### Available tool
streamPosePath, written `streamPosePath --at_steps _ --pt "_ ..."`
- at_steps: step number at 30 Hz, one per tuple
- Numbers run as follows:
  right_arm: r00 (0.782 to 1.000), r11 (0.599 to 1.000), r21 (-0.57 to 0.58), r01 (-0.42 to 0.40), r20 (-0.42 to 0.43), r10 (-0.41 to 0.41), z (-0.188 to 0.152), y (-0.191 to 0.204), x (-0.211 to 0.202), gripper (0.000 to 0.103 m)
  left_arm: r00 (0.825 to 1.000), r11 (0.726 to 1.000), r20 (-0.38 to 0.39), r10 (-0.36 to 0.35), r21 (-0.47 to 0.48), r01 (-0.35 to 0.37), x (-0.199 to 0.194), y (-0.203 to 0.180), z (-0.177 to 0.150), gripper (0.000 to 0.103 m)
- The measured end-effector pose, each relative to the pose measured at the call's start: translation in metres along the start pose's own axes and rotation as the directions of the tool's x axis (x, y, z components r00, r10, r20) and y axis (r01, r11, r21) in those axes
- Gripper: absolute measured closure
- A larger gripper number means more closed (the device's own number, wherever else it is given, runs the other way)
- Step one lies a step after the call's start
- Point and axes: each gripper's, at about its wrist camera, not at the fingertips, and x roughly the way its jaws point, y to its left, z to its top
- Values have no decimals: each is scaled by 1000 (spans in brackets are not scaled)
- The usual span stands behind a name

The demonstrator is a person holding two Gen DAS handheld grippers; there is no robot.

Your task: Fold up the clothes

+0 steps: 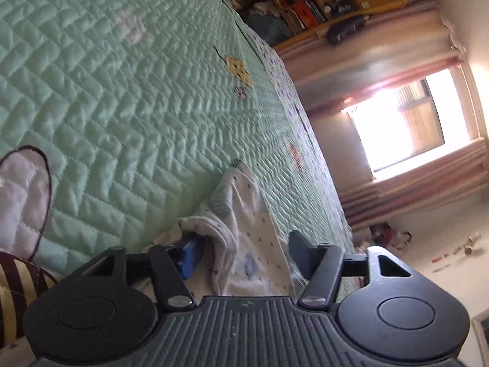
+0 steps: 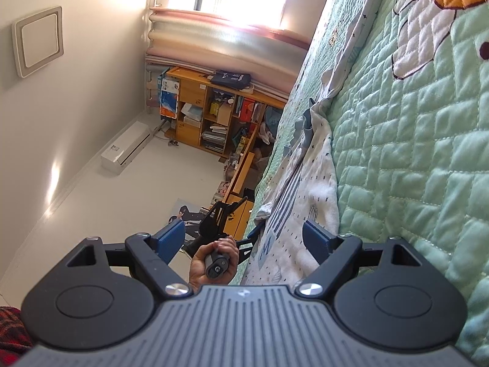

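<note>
Fingers of our left gripper stood half-spread around a bunched edge of the white patterned garment, seemingly not yet pinching; our right gripper gaped wide, holding nothing. That garment lay rumpled on the bed's green quilt, so folding had barely begun.

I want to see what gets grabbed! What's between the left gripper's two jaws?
In the left wrist view, a fold of the white patterned garment lies between the left gripper's jaws, on the green quilt.

White printed garment drapes over the left gripper's blue pad; bright window is washed out.
</note>
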Motion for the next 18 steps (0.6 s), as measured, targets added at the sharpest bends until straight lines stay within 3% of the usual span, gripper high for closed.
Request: streamPosePath --at_steps 2,4,7,12,18 --pt "1000 1000 1 -2 -2 2 0 0 1 19 999 999 23 43 4 -43 -3 5 -4 64" --pt "1000 1000 0 -3 -3 3 0 -1 0 19 997 997 33 74 -5 -73 -7 12 -10 84" --pt "1000 1000 -1 -5 -3 5 0 -1 1 19 995 996 44 94 -2 -94 -17 20 -19 95" --pt "1000 1000 -12 -2 -7 2 -1 -1 1 19 988 989 76 136 50 -140 -42 22 -28 98" --pt "1000 1000 -24 4 -8 -5 -1 2 2 19 993 994 38 109 19 -110 -53 30 -27 94"
